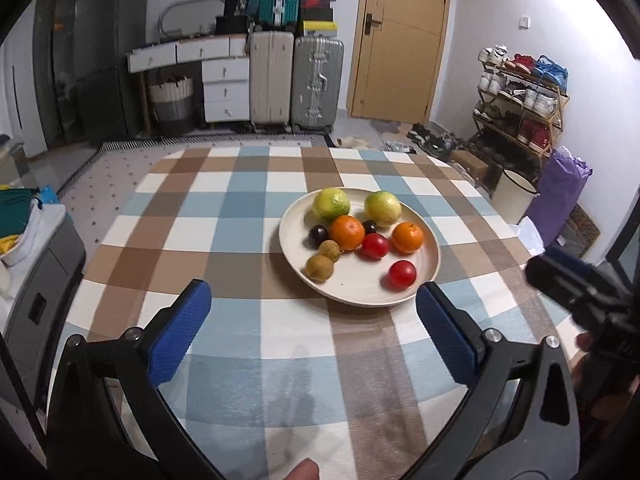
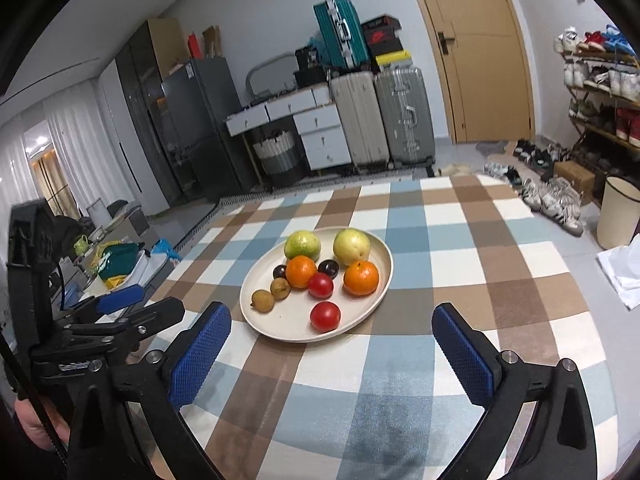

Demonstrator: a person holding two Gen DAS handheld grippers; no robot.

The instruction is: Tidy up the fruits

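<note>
- Both sets of fingers spread wide, nothing between them, blue pads clear of everything.
- Left gripper (image 1: pixel 313 322): hanging over bare checked cloth on the table (image 1: pixel 224 216), just short of the plate's near rim.
- Right gripper (image 2: pixel 332 344): likewise empty, likewise over the cloth, plate ahead and slightly toward its left finger.
- Cream plate (image 1: pixel 352 292) lying ahead of both, between the two finger lines; in the left wrist view sitting ahead and toward the right finger (image 1: pixel 446 332).
- On the plate, all fruit gathered: two yellow-green citrus-like fruits (image 1: pixel 331 202) at the far side, two oranges (image 1: pixel 347 232), two dark plums (image 1: pixel 318 235), two brown longan-like fruits (image 1: pixel 319 268), two red tomatoes (image 1: pixel 402 274).
- Nearest to the fingers: the lone tomato by the near rim, slightly apart from the rest; the brown pair next nearest on the left side.
- No long axis to speak of: every fruit roundish, so approach angle likely matters little.
- Neither hand clearly nearer; judged about equal, tomato perhaps favouring the right, brown fruit the left.
- No fruit seen off the plate; task judged at or near completion.
- Writing: small raised lettering on the left gripper's body in the right wrist view, too blurred to read; logo on a far black-and-red shoebox (image 2: pixel 380 34), not readable with confidence.
</note>
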